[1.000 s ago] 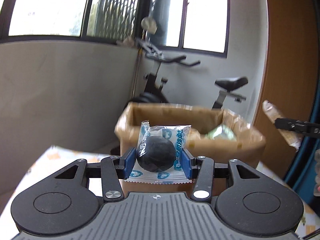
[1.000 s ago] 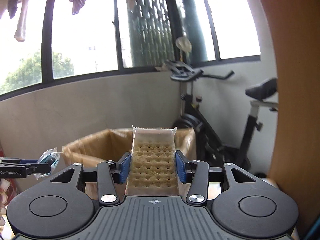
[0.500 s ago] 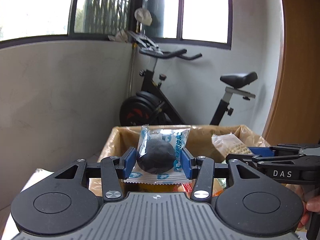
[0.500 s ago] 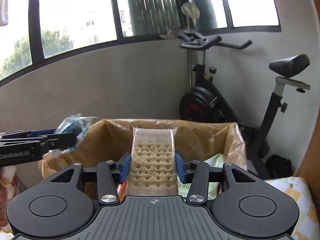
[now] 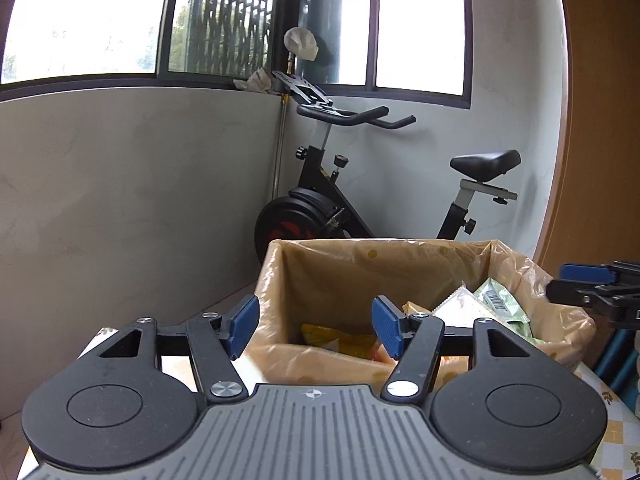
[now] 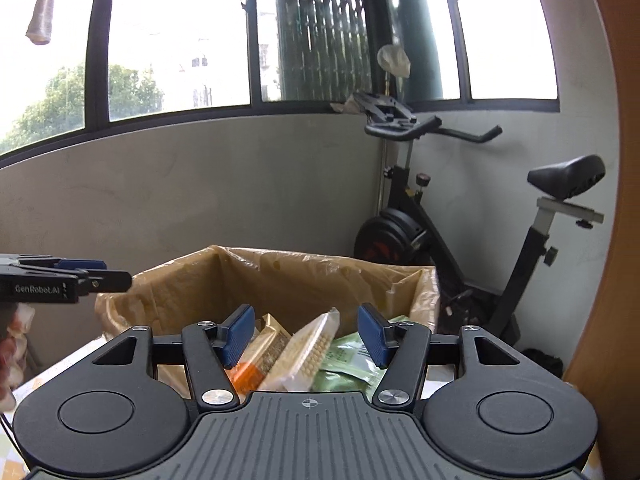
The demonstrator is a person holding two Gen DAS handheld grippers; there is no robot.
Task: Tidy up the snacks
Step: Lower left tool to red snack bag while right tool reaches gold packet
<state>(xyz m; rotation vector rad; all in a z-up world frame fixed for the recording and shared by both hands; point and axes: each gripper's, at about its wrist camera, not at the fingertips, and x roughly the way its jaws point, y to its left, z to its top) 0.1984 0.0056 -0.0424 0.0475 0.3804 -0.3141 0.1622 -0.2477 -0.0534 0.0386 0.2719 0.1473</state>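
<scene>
Both your grippers hang open and empty over the lined box, their jaws still parting.

Your right gripper [image 6: 306, 330] has nothing clamped; the clear-wrapped pale cracker pack [image 6: 306, 350] lies just past and below its blue pads, long axis tilted up toward upper right, among the packets in the brown plastic-lined cardboard box [image 6: 280, 268]. Your left gripper [image 5: 314, 326] is bare too, with the box's yellow-orange packet [image 5: 336, 338] showing low between its jaws. Neither holds a snack; the next pick lies elsewhere.
</scene>
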